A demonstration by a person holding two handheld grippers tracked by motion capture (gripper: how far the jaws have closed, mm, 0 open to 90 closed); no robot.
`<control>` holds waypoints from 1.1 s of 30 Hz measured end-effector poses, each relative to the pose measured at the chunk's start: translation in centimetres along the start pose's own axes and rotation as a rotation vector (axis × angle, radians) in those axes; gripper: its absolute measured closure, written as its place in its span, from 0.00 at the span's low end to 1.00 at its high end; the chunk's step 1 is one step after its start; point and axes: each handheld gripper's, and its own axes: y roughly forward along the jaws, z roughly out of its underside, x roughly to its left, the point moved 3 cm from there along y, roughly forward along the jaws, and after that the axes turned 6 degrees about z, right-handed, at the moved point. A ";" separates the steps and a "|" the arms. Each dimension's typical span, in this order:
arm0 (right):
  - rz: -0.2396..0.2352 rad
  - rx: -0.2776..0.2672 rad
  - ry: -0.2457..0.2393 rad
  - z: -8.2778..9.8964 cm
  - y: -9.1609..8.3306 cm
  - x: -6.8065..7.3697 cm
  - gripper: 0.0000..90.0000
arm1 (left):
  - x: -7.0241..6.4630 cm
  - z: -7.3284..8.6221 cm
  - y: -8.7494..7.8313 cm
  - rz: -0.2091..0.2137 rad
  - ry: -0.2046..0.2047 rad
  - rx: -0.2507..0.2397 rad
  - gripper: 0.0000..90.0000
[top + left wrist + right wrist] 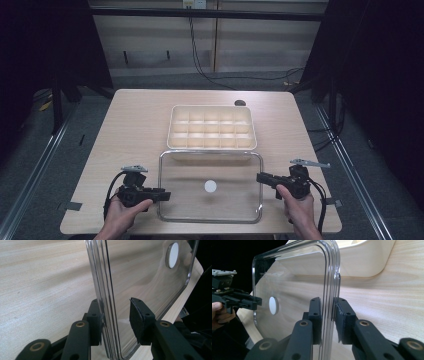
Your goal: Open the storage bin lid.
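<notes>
Two claws sit at opposite edges of one clear lid (230, 200), which lies flat on the table (130, 125). My left claw (167, 196) has the lid's left rim between its jaws; one pad touches it and the other stands off, so the jaws are apart and not clamped. Beyond its tips, the lid's white disc (210, 186) lies halfway to my right claw (259, 177). That claw has both pads against the lid's right rim, clamped on it. A cream compartment tray (172, 125) sits just past the lid's far edge, farther from both claws.
</notes>
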 end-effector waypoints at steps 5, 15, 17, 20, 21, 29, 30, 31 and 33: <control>-0.002 -0.002 -0.001 0.1 0.7 -0.5 0.83 | 0.1 -0.1 0.3 -0.018 -0.013 0.012 0.68; 0.024 0.037 -0.019 0.2 1.7 -1.0 0.79 | 0.7 -0.3 0.9 -0.027 -0.022 0.031 0.65; 0.029 0.049 -0.020 0.2 2.0 -1.2 0.78 | 0.9 -0.4 1.0 -0.028 -0.025 0.036 0.64; 0.039 0.063 -0.027 0.2 2.4 -1.4 0.76 | 1.3 -0.5 1.1 -0.029 -0.032 0.046 0.63; 0.039 0.065 -0.030 0.2 2.6 -1.4 0.76 | 1.4 -0.6 1.2 -0.031 -0.037 0.038 0.62; 0.062 0.087 -0.032 0.3 3.4 -2.0 0.73 | 1.8 -0.8 1.5 -0.030 -0.038 0.054 0.62; 0.066 0.088 -0.033 0.3 3.5 -2.0 0.73 | 1.8 -0.8 1.5 -0.031 -0.034 0.054 0.62; 0.066 0.090 -0.035 0.3 3.5 -2.1 0.72 | 1.8 -0.8 1.6 -0.031 -0.040 0.053 0.62; 0.073 0.095 -0.042 0.3 3.7 -2.1 0.71 | 1.7 -0.8 1.6 -0.036 -0.042 0.058 0.62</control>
